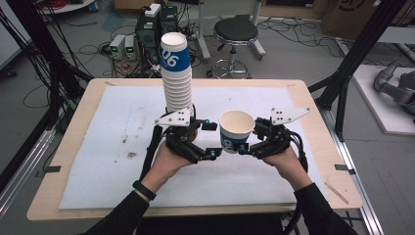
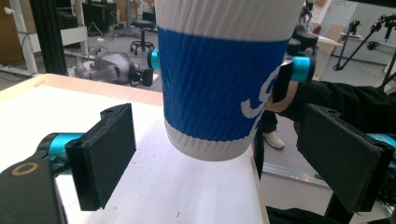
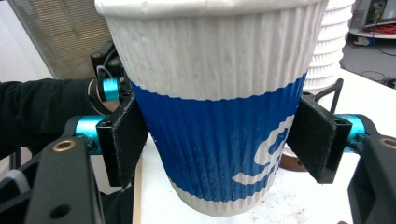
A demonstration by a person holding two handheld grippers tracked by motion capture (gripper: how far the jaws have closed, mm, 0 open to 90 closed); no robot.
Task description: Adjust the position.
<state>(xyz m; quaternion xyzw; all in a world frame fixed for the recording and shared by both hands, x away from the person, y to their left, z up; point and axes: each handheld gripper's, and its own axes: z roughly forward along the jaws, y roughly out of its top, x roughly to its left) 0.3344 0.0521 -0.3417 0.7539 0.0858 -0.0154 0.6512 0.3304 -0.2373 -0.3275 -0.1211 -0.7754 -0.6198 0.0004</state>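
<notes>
Now we see one single paper cup (image 1: 236, 131) held upright above the counter (image 1: 78, 128), clear of the white mat (image 1: 122, 132), between the two grippers and toward the counter's middle. It is ribbed, white at the rim and base, with a blue band around its middle carrying white printing; in the right gripper view (image 3: 219, 107) and the left gripper view (image 2: 224, 79) only curved fragments of that printing show, and we cannot read them. The right gripper (image 1: 243, 148) has its jaws clenched on this cup, one black pad pressed flat against each side of the blue band. The left gripper (image 1: 211, 140) sits just beside the cup on its other side, its jaws spread wide; in its own view the pads stand apart from the cup's wall on both sides without touching it.

Just behind the left gripper rises one tall stack of cups (image 1: 176, 73) of the same kind, nested upright on the mat. We cannot count the cups in it exactly, as the many rims crowd close together. The top cup of the stack shows its blue band with white figures that we read as "06". In the right gripper view the ribbed white stack (image 3: 327, 51) stands just behind the held cup.

Each gripper carries one grey three-cornered plate (image 1: 173, 118) on top, two in all. A person's two hands grip the tools, and the left wrist wears one dark band (image 1: 144, 190).
</notes>
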